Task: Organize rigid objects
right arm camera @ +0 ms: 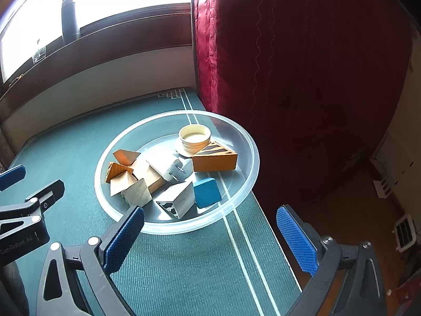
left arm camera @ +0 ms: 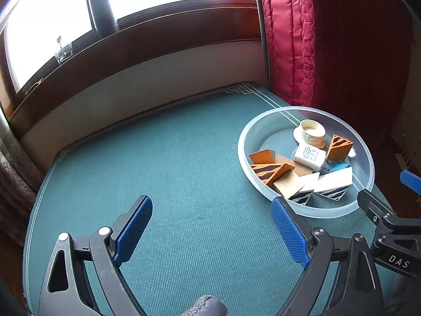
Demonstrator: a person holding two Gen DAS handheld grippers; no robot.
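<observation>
A clear round plastic bowl (left arm camera: 365, 163) (right arm camera: 247, 184) sits at the right edge of the green table mat (left arm camera: 184, 171). It holds several wooden blocks, some orange with black stripes (right arm camera: 214, 159) (left arm camera: 339, 147), some white (left arm camera: 334, 181) (right arm camera: 179, 200), one blue (right arm camera: 206, 192), plus a white charger plug (left arm camera: 309, 156) (right arm camera: 171, 168) and a cream cap (left arm camera: 311, 130) (right arm camera: 194, 138). My left gripper (left arm camera: 211, 226) is open and empty above the bare mat, left of the bowl. My right gripper (right arm camera: 210, 234) is open and empty at the bowl's near rim.
A red quilted curtain (left arm camera: 302, 39) (right arm camera: 289, 52) hangs right behind the bowl. A dark bottle (left arm camera: 101, 10) and a small glass (left arm camera: 63, 51) stand on the window sill. The table's right edge (right arm camera: 279, 247) drops to the floor.
</observation>
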